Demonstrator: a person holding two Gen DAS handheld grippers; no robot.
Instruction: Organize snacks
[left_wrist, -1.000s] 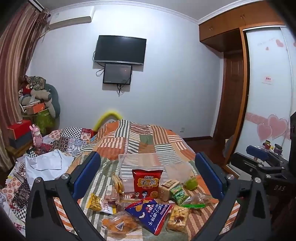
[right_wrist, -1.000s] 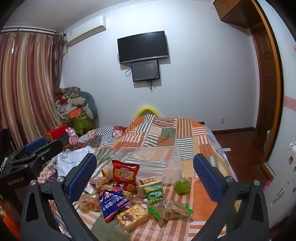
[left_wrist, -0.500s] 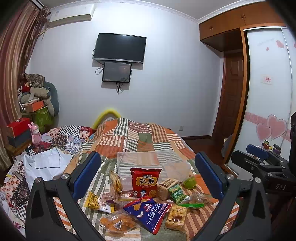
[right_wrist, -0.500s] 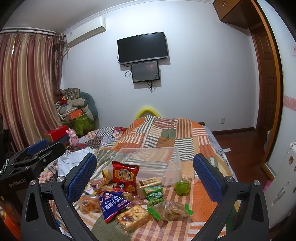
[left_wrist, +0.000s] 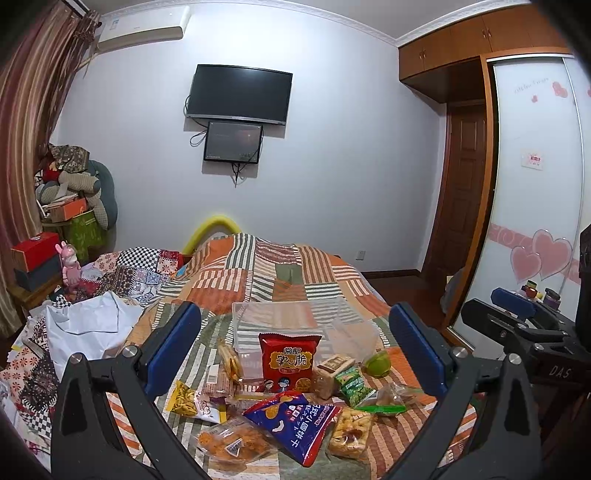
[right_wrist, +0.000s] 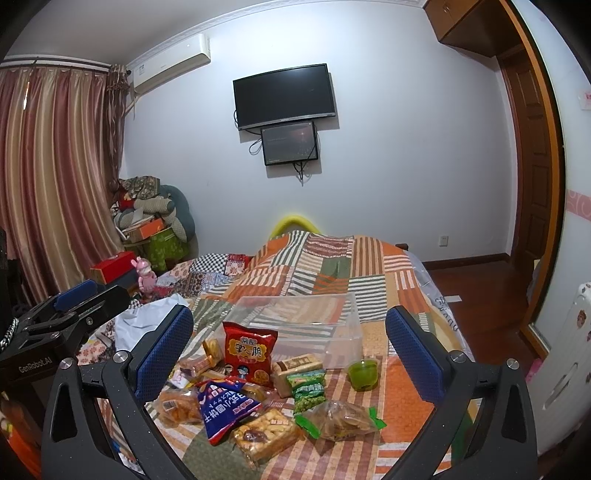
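Several snack packets lie in a pile on the patchwork bed: a red chip bag (left_wrist: 290, 361) standing up, a blue bag (left_wrist: 297, 421), a green pea packet (left_wrist: 352, 384), a green jelly cup (left_wrist: 377, 363) and biscuit packs. Behind them sits a clear plastic box (left_wrist: 295, 325), empty. The same red bag (right_wrist: 249, 352), blue bag (right_wrist: 223, 408), jelly cup (right_wrist: 364, 373) and box (right_wrist: 306, 325) show in the right wrist view. My left gripper (left_wrist: 293, 349) is open and empty above the pile. My right gripper (right_wrist: 288, 345) is open and empty too.
A white cloth (left_wrist: 88, 328) and patterned bedding lie at the bed's left. Boxes and cushions (left_wrist: 70, 199) are stacked in the left corner. A wardrobe with a mirrored door (left_wrist: 535, 184) stands at right. A TV (left_wrist: 238, 94) hangs on the far wall.
Both views have tilted slightly upward and drifted a little; the snacks sit a touch lower in frame. Nothing was taken hold of or moved on the bed.
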